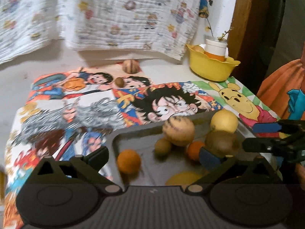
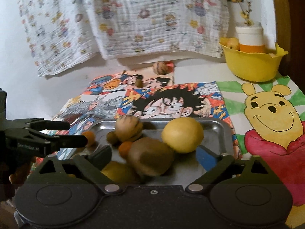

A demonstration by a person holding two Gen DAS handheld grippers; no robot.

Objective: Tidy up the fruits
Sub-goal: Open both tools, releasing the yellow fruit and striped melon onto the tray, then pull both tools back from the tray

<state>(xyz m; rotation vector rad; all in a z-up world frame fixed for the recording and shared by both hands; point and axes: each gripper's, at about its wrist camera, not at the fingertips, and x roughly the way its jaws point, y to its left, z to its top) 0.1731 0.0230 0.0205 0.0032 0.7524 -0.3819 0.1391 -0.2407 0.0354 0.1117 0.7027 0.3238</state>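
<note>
Fruit: sitting piled in the metal tray [image 2: 219, 131] – lemon [image 2: 182, 134], brown kiwi [image 2: 150, 157], small oranges.
Right gripper [image 2: 154, 152]: hanging wide open around the kiwi, not squeezing yet.
Left gripper [image 1: 152, 156]: gaping wide too, holding nothing.
Handling: kiwi's probably soft and light – I'd be pinching its middle gently. Lemon's firmer, might roll.
Views: left camera's showing the orange [image 1: 128, 161] whole; right camera's mostly hiding it. Yellow bowl [image 2: 253, 66] waiting at the back.

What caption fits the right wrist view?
Open tongs hover over a metal tray of mixed fruit, nearest a kiwi.
</note>
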